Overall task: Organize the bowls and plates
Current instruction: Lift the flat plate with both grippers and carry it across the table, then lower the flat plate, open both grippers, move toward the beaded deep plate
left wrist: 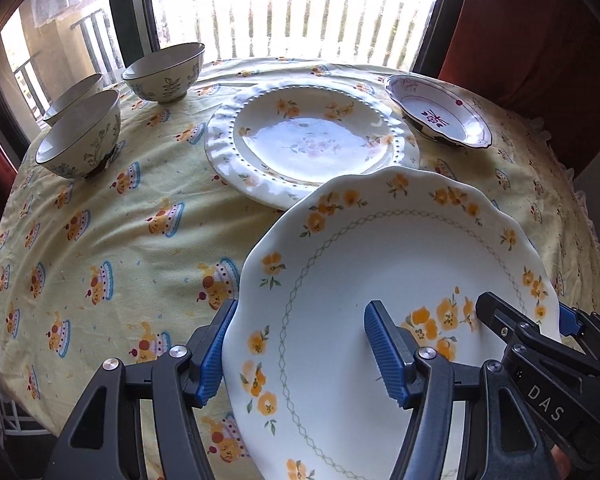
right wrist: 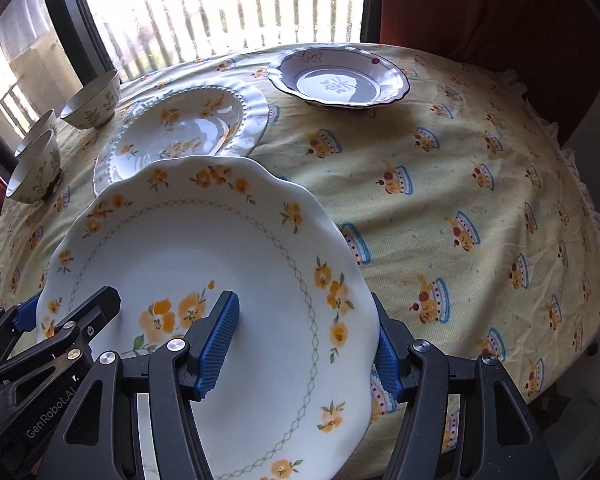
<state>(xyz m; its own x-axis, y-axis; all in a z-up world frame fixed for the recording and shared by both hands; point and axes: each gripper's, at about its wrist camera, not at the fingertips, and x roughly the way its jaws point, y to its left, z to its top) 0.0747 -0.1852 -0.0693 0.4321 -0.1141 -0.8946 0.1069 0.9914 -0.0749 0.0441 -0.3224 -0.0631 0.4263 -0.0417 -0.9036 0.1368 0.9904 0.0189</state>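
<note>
A white scalloped plate with orange flowers (left wrist: 380, 280) (right wrist: 204, 248) is held tilted above the table by both grippers. My left gripper (left wrist: 300, 356) is shut on its left rim. My right gripper (right wrist: 300, 344) is shut on its right rim. Each gripper shows at the edge of the other's view. Beyond it lies a beaded white plate with orange flowers (left wrist: 312, 140) (right wrist: 180, 128). A small purple-flowered dish (left wrist: 440, 110) (right wrist: 336, 80) sits at the far right. Three floral bowls (left wrist: 80, 140) (right wrist: 36, 168) stand at the far left.
The round table wears a yellow cloth with cupcake prints (left wrist: 120, 240) (right wrist: 460, 200). A window with a railing (left wrist: 292, 12) is behind the table. Red curtains (left wrist: 540, 32) hang at the right.
</note>
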